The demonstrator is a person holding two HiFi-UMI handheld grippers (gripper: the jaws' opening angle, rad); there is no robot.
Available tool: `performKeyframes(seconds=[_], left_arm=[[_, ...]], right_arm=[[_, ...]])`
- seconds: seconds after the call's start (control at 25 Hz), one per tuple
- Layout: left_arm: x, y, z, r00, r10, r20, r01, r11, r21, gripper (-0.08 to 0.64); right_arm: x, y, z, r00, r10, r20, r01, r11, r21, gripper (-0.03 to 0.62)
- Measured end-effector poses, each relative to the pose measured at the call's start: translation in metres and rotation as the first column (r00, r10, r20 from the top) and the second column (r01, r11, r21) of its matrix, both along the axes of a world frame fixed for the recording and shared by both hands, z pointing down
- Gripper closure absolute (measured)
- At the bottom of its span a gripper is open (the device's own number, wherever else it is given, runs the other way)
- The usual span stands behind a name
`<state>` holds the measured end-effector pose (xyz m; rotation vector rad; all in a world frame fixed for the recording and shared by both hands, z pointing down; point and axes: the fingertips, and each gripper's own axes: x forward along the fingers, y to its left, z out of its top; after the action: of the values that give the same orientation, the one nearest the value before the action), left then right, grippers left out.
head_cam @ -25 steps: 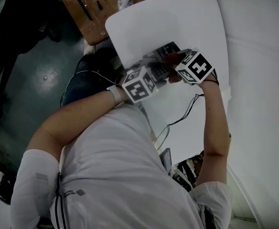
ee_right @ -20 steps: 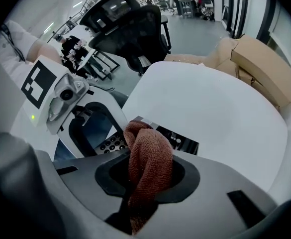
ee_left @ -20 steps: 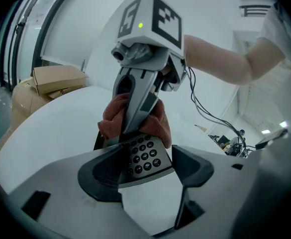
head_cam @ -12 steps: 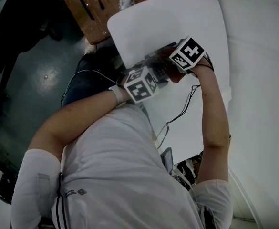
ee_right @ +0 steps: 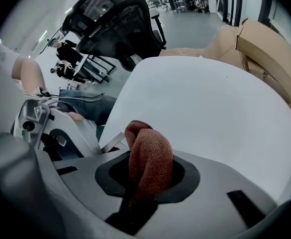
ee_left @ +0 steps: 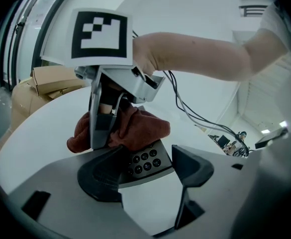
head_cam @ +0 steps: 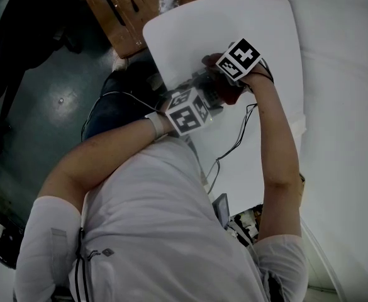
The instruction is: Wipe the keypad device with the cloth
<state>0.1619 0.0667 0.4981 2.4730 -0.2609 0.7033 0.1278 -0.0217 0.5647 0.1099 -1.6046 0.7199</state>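
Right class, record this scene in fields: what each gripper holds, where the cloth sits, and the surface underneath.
Left gripper: holds keypad device between its fingers
Right gripper: shut on red-brown cloth
Cloth position: bunched on the device's far end, several near keys uncovered
Surface: white table

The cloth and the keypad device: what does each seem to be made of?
The cloth looks like rust-brown woven or knitted fabric, matte: fine ribbed texture and soft folds show. The keypad device looks like hard grey plastic with a smooth face and round dark keys, perhaps rubber; metal cannot be ruled out.
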Motion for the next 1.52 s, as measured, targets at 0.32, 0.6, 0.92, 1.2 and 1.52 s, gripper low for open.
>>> performKeyframes(seconds=[0.32,0.6,0.92,1.2,1.52], left_arm=[[0.000,0.000,0.002,1.000,0.008,0.014,-0.008,1.000,-0.002,0.262],[0.000,0.001,0.003,0.998,0.031,0.046,-0.030,0.999,-0.017,0.261],[-0.003,0.001,0.006,0.997,0.036,0.069,-0.035,0.999,-0.028,0.262],[-0.006,0.003,0.007,0.994,0.051,0.098,-0.050,0.999,-0.016,0.262],[-0.008,0.006,0.008,0.987,0.079,0.140,-0.081,0.997,0.011,0.262]], right_arm=[[-0.010,-0.009,0.014,1.000,0.002,0.017,-0.003,0.999,0.052,0.492],[-0.003,-0.003,0.007,0.998,-0.045,-0.040,0.050,0.992,0.116,0.492],[0.019,0.013,-0.011,0.997,0.071,0.005,-0.071,0.994,0.077,0.494],[0.032,0.033,-0.024,0.974,0.211,0.085,-0.214,0.976,0.030,0.494],[0.034,0.049,-0.034,0.919,0.351,0.180,-0.350,0.936,-0.042,0.494]])
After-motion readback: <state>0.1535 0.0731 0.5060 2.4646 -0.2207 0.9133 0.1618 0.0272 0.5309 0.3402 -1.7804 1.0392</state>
